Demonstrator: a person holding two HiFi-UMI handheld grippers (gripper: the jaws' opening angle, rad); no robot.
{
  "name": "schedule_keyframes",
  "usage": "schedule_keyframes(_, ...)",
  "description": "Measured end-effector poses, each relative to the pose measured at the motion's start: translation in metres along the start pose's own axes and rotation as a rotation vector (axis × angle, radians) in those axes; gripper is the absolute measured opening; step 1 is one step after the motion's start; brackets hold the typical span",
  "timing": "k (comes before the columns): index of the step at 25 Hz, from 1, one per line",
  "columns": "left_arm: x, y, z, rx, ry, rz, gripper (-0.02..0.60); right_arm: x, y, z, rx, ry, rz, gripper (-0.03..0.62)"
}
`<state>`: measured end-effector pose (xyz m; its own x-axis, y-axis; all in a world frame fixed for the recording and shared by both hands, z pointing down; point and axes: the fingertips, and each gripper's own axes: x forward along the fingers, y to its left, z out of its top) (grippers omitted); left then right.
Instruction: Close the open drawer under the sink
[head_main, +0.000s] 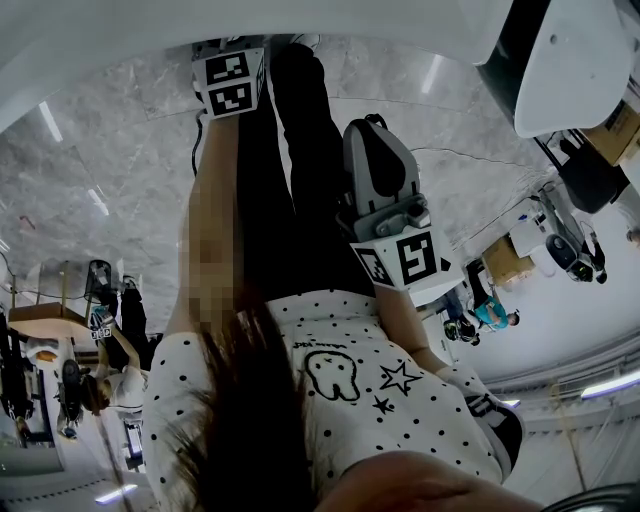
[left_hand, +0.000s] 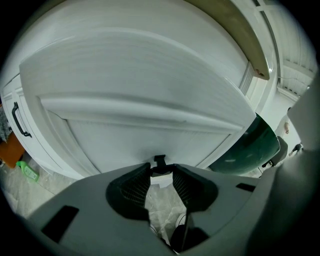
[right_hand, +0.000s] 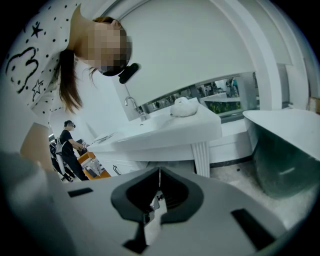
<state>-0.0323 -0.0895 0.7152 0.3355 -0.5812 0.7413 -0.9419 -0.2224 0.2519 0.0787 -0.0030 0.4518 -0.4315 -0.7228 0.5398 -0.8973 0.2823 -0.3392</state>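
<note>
Drawer front, a wide white panel with a raised horizontal rail (left_hand: 125, 107), fills most of the left gripper view and sits left of the dark green glossy tub (left_hand: 252, 145); from this angle I cannot tell how far it stands out from its cabinet. Left gripper (left_hand: 161, 172) is just short of the panel's lower edge, jaws slightly parted, nothing between them but pale marble floor showing through the gap. Farther left of the tub, a white cabinet door carries a black bar handle (left_hand: 20, 120), with a small green bottle (left_hand: 27, 171) on the floor below it. Right gripper (right_hand: 159, 181) is pressed closed, tips meeting in a thin line, empty, well clear of the furniture. In its view a white sink counter (right_hand: 165, 131) with a chrome tap (right_hand: 133, 105) stands left of the tub, on a fluted white leg (right_hand: 200, 158). Head view shows both marker cubes over black trousers and a white dotted shirt (head_main: 340, 370).
</note>
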Motion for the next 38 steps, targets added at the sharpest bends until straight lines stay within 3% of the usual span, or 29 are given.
schedule_keyframes(34, 0.008, 0.004, 0.016, 0.000, -0.013, 0.007, 0.138, -0.001, 0.000, -0.002, 0.010, 0.010, 0.008, 0.015)
schedule_keyframes(38, 0.016, 0.004, 0.008, -0.033, -0.012, -0.007, 0.138, -0.001, 0.001, -0.003, 0.015, 0.014, 0.007, 0.015)
